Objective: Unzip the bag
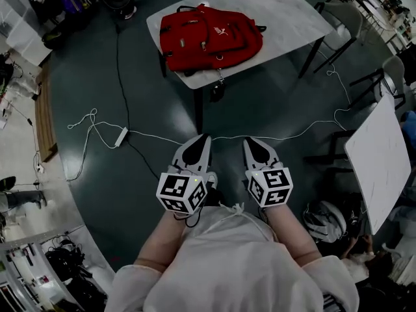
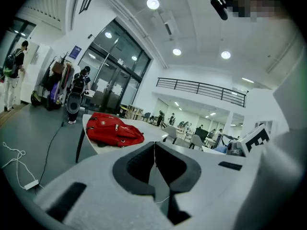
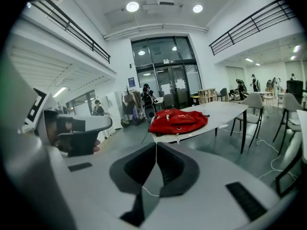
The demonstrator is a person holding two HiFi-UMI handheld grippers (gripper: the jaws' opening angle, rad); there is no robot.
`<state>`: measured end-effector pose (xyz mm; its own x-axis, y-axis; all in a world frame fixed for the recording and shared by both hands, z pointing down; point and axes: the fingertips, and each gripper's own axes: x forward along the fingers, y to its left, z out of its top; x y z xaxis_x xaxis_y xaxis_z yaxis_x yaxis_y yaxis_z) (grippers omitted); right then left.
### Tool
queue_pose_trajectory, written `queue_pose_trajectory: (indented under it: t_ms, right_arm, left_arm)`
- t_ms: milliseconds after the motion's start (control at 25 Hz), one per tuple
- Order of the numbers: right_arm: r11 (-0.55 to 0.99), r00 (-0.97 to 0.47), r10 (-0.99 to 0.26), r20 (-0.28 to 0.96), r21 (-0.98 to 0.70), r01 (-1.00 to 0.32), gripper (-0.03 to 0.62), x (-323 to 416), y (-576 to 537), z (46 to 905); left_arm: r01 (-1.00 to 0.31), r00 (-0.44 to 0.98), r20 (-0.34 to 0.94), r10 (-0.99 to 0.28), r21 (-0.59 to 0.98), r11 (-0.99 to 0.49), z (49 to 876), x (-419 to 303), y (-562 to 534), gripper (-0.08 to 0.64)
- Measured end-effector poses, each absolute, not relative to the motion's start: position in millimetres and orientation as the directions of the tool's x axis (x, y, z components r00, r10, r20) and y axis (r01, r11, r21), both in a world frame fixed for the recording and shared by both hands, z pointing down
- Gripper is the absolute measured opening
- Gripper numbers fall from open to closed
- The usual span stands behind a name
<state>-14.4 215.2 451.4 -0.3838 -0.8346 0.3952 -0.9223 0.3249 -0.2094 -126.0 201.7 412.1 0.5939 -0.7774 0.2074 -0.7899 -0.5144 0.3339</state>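
A red backpack (image 1: 209, 38) lies flat on a white table (image 1: 299, 15), zipped, with a strap end hanging over the near edge. It also shows far ahead as the backpack (image 2: 114, 130) in the left gripper view and the backpack (image 3: 178, 120) in the right gripper view. My left gripper (image 1: 202, 139) and right gripper (image 1: 249, 142) are held close to my body, side by side, well short of the table. Both are shut with their tips touching and nothing between them.
A white cable (image 1: 97, 129) with a power strip (image 1: 121, 136) runs across the dark floor between me and the table. A second white table (image 1: 383, 158) stands at the right, chairs (image 1: 344, 25) beyond it. Clutter lines the left wall.
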Motion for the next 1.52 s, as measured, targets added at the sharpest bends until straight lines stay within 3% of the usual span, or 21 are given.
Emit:
queue_pose_trajectory:
  t_ms: [440,840,1320,1520]
  right_arm:
    - [0.283,-0.359,-0.798,0.484,-0.225,-0.933,0.029,-33,106,468]
    - [0.316,-0.425,-0.717,0.552,-0.286,-0.905,0.029,-11,9,508]
    - [0.493,-0.590,-0.491,0.641,-0.354,-0.795,0.029,-1,-87,562]
    - [0.544,-0.604,-0.389,0.695,-0.356,-0.760,0.029,-16,-87,594]
  left_arm:
    - [-0.774,0.620,0.275,-0.735,0.371,-0.514,426,-147,93,0.021]
    - [-0.838,0.536,0.400,-0.743,0.354,-0.414,475,-131,2,0.021]
    - [-0.913,0.401,0.555,-0.729,0.305,-0.270,538,-92,-95,0.021]
    - [-0.915,0.402,0.633,-0.661,0.246,-0.321,571,-83,-102,0.021]
